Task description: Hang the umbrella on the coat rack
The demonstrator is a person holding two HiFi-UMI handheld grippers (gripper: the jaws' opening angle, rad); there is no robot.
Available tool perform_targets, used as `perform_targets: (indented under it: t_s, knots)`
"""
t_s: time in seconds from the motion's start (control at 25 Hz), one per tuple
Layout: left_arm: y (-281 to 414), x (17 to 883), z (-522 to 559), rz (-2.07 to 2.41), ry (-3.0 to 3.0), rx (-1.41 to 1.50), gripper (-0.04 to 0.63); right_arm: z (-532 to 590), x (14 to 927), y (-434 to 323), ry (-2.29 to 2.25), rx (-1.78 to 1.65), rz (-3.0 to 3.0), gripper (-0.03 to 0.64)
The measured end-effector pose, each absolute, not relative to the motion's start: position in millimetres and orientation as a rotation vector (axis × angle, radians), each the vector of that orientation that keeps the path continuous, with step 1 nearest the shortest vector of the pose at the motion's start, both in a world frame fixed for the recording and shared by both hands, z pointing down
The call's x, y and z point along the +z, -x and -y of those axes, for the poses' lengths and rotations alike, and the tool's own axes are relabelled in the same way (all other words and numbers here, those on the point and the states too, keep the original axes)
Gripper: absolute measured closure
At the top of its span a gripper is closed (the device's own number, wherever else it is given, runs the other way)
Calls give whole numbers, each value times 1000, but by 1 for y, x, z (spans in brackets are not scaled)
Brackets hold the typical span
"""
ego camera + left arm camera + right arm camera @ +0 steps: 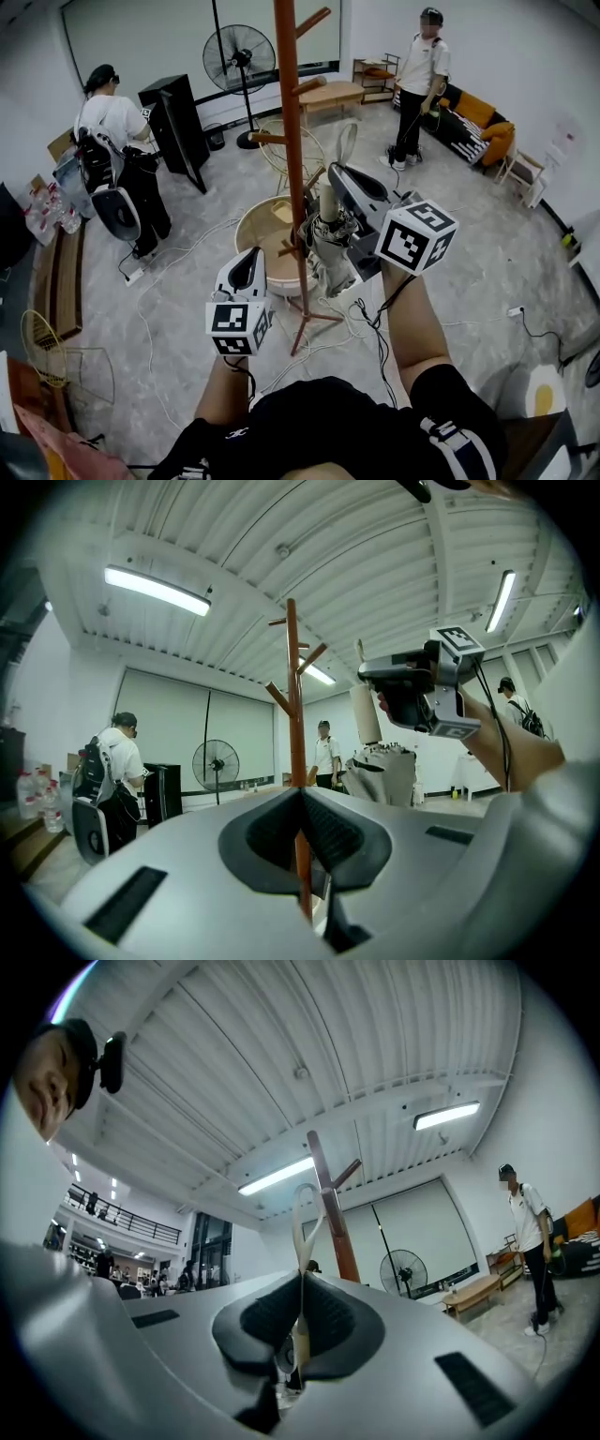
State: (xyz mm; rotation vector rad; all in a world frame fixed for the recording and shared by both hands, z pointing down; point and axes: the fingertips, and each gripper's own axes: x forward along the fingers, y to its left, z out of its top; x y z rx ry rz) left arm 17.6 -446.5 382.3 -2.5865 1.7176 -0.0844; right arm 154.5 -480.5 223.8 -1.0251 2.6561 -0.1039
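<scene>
Umbrella (330, 246) folded and grey, held up just beside the wooden coat rack (292, 141), my right tongs (301, 1282) pinching it by its cream strap loop (302, 1218), my left tongs (302, 794) pressed together on nothing, lower, near the rack's pole.

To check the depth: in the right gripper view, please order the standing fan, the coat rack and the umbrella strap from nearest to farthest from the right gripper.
1. Umbrella strap: pinched between the jaws of the right gripper, centre.
2. Coat rack: behind the strap, slightly right.
3. Standing fan: far back, on the right.
</scene>
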Motion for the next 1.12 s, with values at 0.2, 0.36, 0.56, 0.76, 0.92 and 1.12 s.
perform_targets:
  t_s: [0.2,0.36,0.56,0.76,0.92,1.12]
  knots:
    - [-16,376,453,-1744,2562,-87,578,498,189,-155,957,-94,-2670,598]
    - [-7,366,462,-1765,2547,-98,578,521,163,-148,947,-86,-2683,598]
    - [1,375,459,-1785,2528,-99,578,535,157,-146,945,-113,-2680,598]
    - [6,380,452,-1804,2510,-96,578,545,161,-148,927,-194,-2683,598]
    - [9,380,452,-1816,2500,-94,578,549,163,-147,879,-246,-2692,598]
    - [10,378,452,-1817,2494,-93,578,546,159,-141,856,-222,-2722,598]
